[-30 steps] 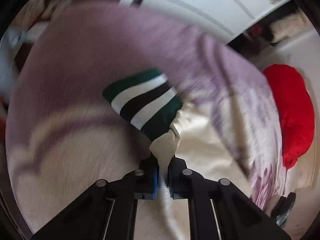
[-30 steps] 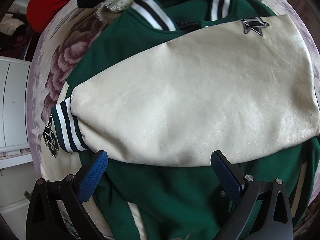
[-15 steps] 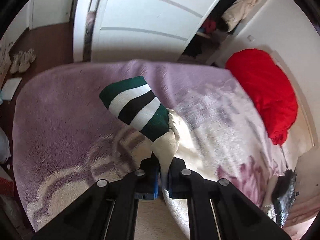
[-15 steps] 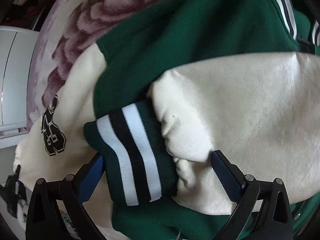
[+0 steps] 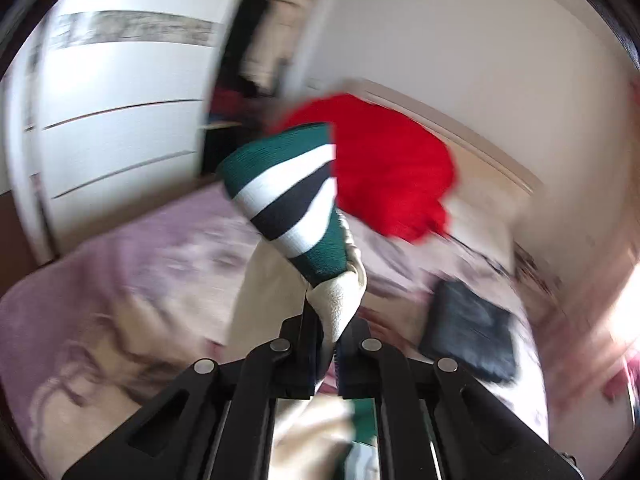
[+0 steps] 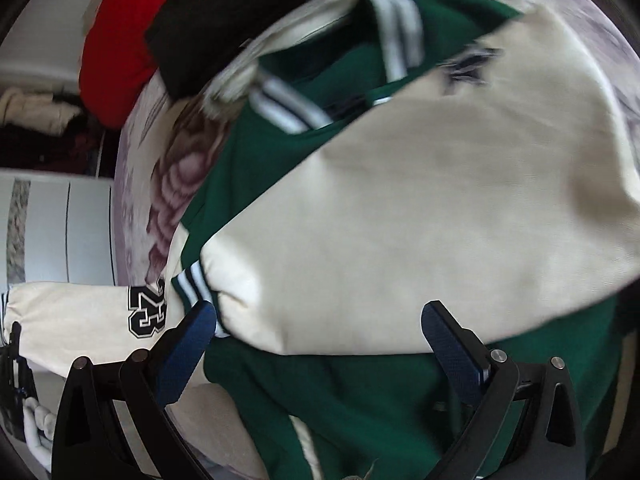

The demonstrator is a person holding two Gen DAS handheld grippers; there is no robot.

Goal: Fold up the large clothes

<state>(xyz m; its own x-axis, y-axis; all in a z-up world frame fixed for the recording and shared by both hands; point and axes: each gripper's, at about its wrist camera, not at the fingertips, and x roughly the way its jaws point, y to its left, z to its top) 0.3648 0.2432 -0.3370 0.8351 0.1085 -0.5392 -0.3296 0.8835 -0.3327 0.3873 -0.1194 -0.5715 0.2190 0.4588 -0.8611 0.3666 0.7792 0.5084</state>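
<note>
A green varsity jacket (image 6: 360, 400) with cream sleeves lies on a bed with a purple floral blanket (image 6: 176, 168). One cream sleeve (image 6: 420, 220) is folded across the green body. My left gripper (image 5: 329, 344) is shut on the other cream sleeve (image 5: 340, 300) near its green, white and black striped cuff (image 5: 292, 200), held up above the bed. That sleeve with a "23" patch (image 6: 146, 312) shows stretched out at the left in the right wrist view. My right gripper (image 6: 320, 344) is open and empty, just above the jacket.
A red bundle (image 5: 392, 168) lies at the head of the bed, also in the right wrist view (image 6: 128, 40). A dark folded item (image 5: 468, 328) lies on the blanket, and a black garment (image 6: 240, 12) next to the red one. White wardrobe doors (image 5: 120, 100) stand beside the bed.
My left gripper has lifted and swung the held sleeve up, so the view now faces the headboard. My right gripper has pulled back from the folded sleeve's cuff, still open.
</note>
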